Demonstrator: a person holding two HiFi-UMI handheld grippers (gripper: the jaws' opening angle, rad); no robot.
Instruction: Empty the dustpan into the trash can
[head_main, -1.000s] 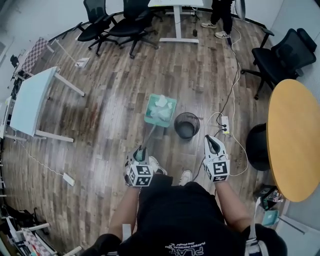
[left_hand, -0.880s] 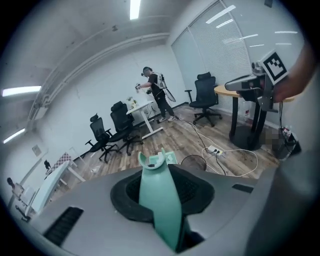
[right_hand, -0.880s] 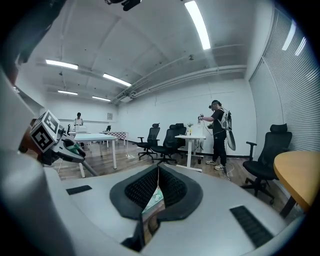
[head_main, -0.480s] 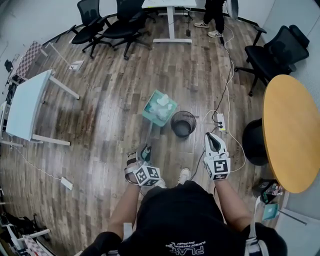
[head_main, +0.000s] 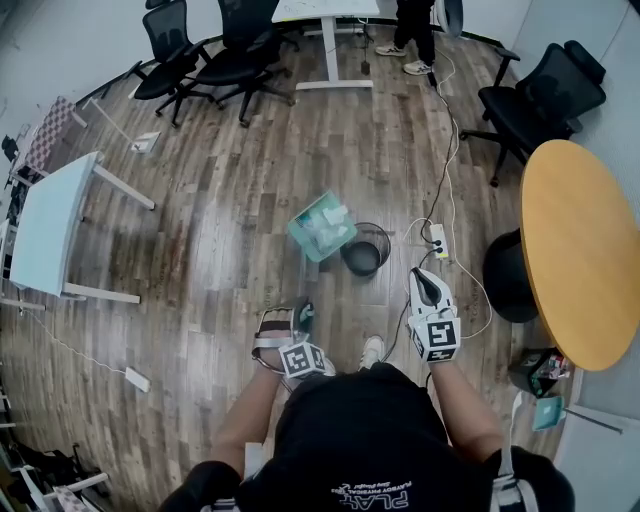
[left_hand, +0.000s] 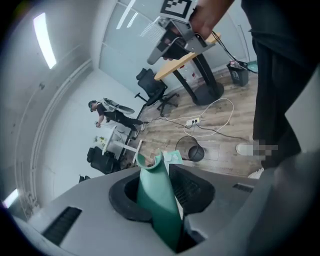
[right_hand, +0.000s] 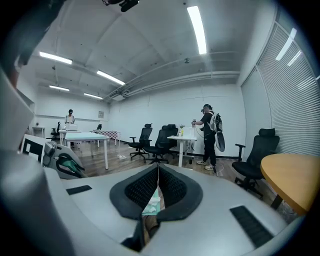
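- Down on the wood floor (head_main: 230, 230) by my shoes, the head view has the yellow round table (head_main: 580, 250) off to my right. The black trash can (head_main: 365, 250) stands between it and the dustpan.
- The green dustpan (head_main: 322, 225) is up in the air and tipped. Its pan sits right at the left edge of the can's rim, and I honestly can't tell if they touch.
- My left gripper (head_main: 303, 312) is pinching the dustpan's long handle (left_hand: 159, 200). In the left gripper view the green handle is wedged between the jaws. They sit partly apart around it and have just been opening a touch.
- My right gripper (head_main: 425, 282) has nothing in it. In its own view the jaws are pressed together with only a thin slit between the pads.
- White paper scraps (head_main: 328, 215) are lying in the pan. The head view shows them from above, and the right gripper view only gets a sliver through that slit.
- Only the right gripper view shows the room at eye level, with office chairs (right_hand: 150, 140) and a person (right_hand: 207, 135) by a white desk.
- Only the left gripper view catches my right gripper from underneath, way up top.
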